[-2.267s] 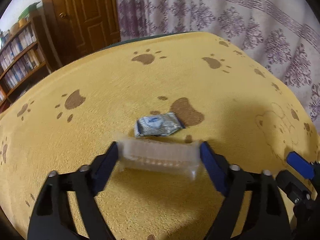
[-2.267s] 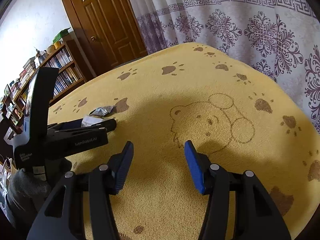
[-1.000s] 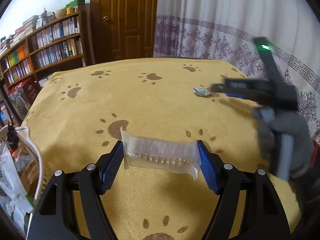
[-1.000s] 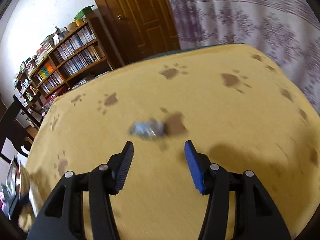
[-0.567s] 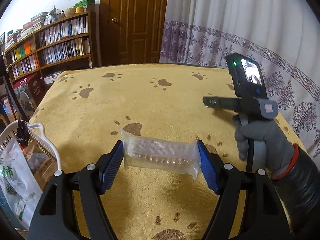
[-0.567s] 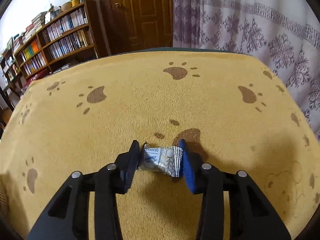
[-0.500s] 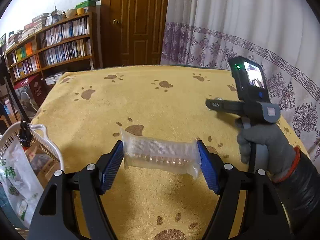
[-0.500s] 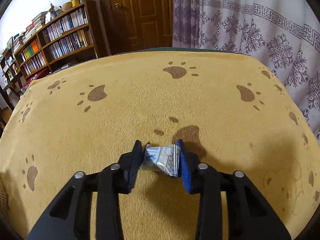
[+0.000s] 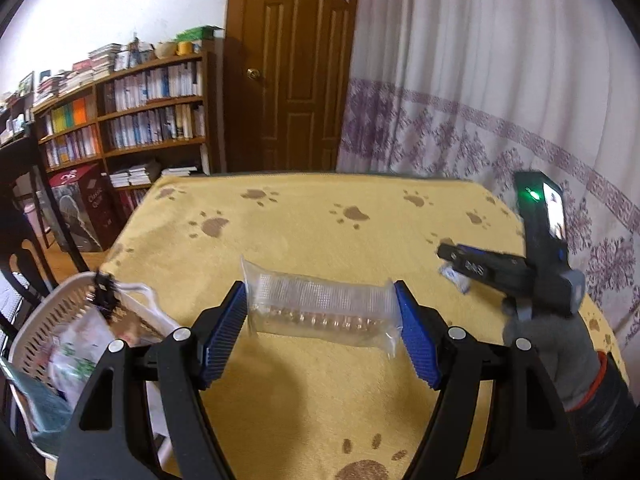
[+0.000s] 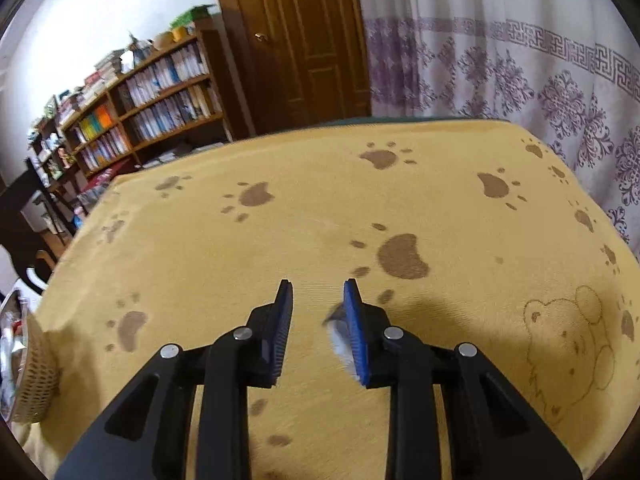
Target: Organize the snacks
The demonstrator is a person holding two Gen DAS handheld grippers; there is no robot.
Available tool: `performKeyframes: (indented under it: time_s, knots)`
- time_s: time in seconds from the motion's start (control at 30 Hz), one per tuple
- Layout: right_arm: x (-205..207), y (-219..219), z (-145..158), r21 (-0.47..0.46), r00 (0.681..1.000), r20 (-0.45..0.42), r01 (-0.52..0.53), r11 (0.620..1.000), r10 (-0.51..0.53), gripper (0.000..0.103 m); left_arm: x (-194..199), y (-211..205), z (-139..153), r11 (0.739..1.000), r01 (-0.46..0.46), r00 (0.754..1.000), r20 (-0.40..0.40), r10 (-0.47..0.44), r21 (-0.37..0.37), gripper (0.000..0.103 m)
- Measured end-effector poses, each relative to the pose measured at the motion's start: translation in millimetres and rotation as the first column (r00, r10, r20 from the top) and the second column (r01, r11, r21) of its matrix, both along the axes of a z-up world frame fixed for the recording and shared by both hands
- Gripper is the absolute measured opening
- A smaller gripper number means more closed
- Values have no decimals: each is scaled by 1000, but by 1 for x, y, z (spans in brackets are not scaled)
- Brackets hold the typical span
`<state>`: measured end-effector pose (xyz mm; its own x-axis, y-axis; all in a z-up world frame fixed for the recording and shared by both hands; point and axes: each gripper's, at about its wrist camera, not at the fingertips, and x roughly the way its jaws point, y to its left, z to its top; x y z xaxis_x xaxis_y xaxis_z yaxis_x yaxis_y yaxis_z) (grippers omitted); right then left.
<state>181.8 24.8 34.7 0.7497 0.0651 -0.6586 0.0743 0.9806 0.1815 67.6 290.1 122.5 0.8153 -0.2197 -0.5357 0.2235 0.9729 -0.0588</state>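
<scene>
1. left gripper (image 9: pixel 320 316) is clamped on a clear plastic snack pack (image 9: pixel 320 310), gripped end to end between the blue pads (image 9: pixel 224 336); a row of small brown pieces shows inside it.
2. pack is held up off the yellow paw-print blanket (image 9: pixel 304 232), not touching it.
3. white plastic basket (image 9: pixel 48 312) sits at the blanket's left edge, just beside the left gripper, with bagged snacks already in it.
4. right gripper (image 10: pixel 318 320): jaws narrow but with a visible gap. a small white-blue wrapper (image 10: pixel 340 340) sits blurred against the inner face of the right-hand pad; cannot tell if it is actually pinched.
5. in the left wrist view the same wrapper (image 9: pixel 454 276) shows at the right gripper's tip, over the blanket's right side.
6. a grey-gloved hand (image 9: pixel 536 336) holds the right gripper's handle; green led lit on its body.
</scene>
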Motion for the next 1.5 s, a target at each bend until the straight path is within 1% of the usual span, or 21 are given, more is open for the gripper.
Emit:
performKeyframes:
  time_s: [0.13,0.2,0.37,0.53,0.6,0.7,0.73,0.77,0.97,1.13,1.23,1.37,1.43,1.5]
  knots:
    - [-15,12,12,30,998,41,-40,999,38,27,0,26,15,998,-64,997,35,65,-25,74]
    - [-21,19,16,38,997,54,-59,998,57,27,1,47,23,992,-119,991,52,121,-41,74]
    - [-30,33,22,64,993,72,-103,993,98,27,4,95,37,963,-264,959,86,269,-62,74]
    - [-36,48,25,68,988,79,-135,988,130,27,5,135,45,932,-345,932,80,354,-110,75]
    - [-36,52,25,71,987,77,-144,987,139,27,4,145,46,920,-370,922,70,380,-127,77]
    - [-37,59,25,90,985,74,-165,982,159,27,4,159,47,904,-400,909,57,412,-152,85]
    - [-37,60,25,96,984,74,-171,981,165,27,2,160,47,901,-404,907,57,417,-155,89]
    - [-37,61,26,102,983,74,-178,979,171,27,1,163,48,900,-406,906,58,419,-160,91]
    - [-40,77,33,130,972,89,-229,965,218,27,-6,168,55,893,-411,900,77,430,-184,92]
    - [-41,100,44,175,952,108,-302,937,287,27,-15,175,64,882,-427,884,111,454,-200,92]
    - [-42,120,51,199,935,119,-352,914,334,27,-24,181,70,872,-438,871,138,472,-216,96]
    - [-45,154,63,232,900,134,-435,870,414,27,-34,187,77,859,-464,850,166,500,-216,96]
    - [-46,174,68,255,878,136,-478,840,459,27,-35,191,79,854,-475,842,173,511,-210,96]
    - [-46,193,72,282,854,134,-519,807,502,27,-37,197,80,846,-485,835,171,524,-222,96]
